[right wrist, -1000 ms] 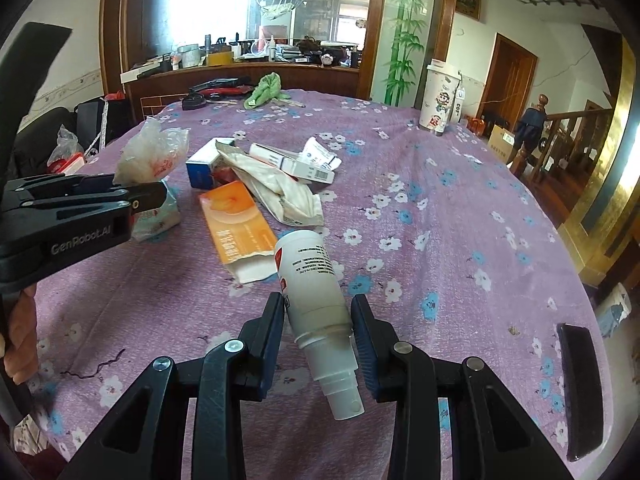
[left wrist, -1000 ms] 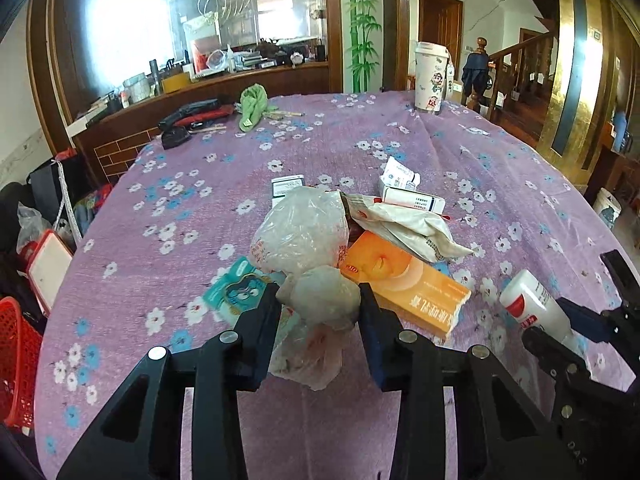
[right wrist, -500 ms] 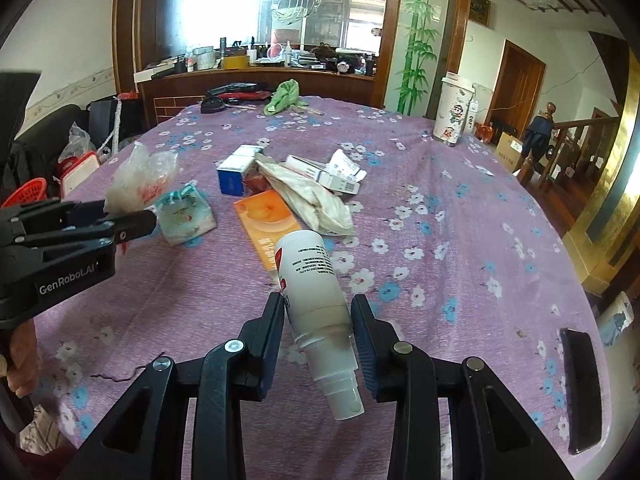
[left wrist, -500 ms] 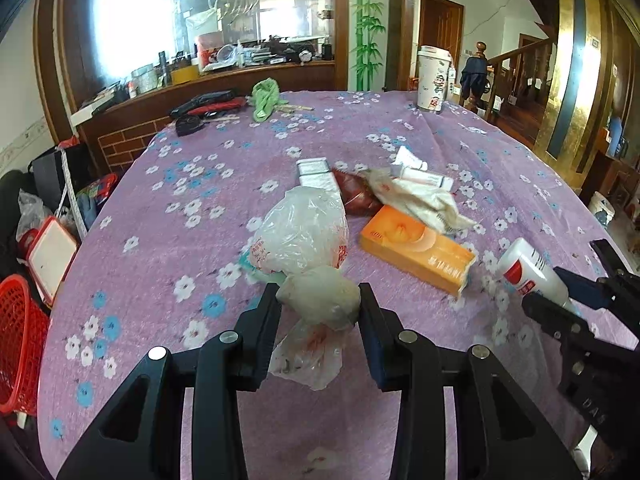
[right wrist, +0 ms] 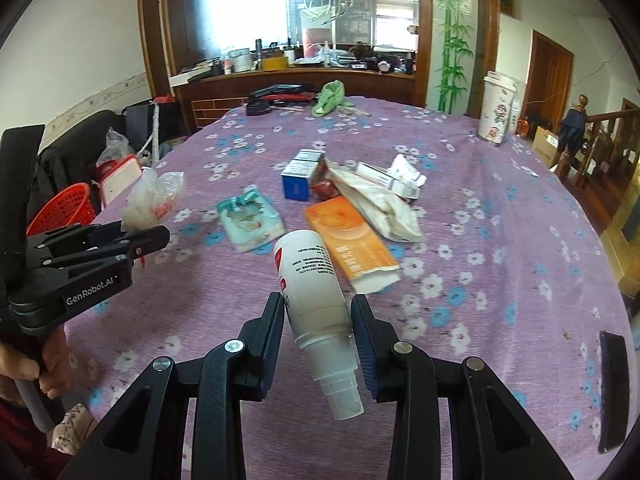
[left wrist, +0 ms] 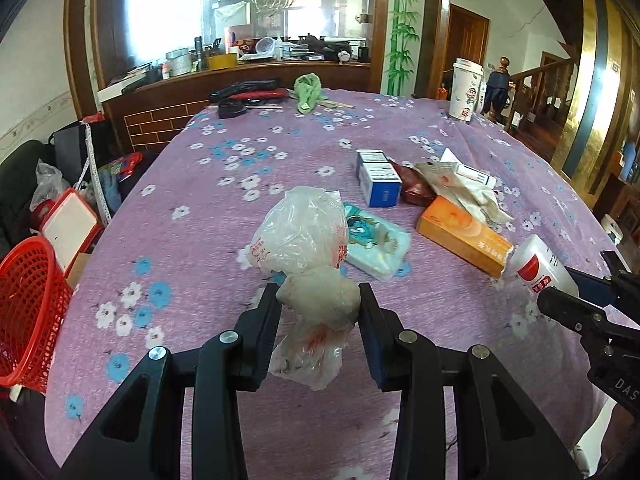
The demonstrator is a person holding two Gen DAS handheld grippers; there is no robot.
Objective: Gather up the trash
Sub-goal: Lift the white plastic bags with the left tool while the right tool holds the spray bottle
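My left gripper pinches a crumpled plastic bag; my right gripper clamps a white spray bottle, both above the table. Risk: slack film slips free, or the tilted bottle slides out.

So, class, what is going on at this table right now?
A person holding two grippers is clearing trash. The left gripper is shut on a crumpled plastic bag, the right gripper on a white spray bottle, both lifted above the purple tablecloth. An orange box, a tissue pack and wrappers remain. A red basket waits beside the table.
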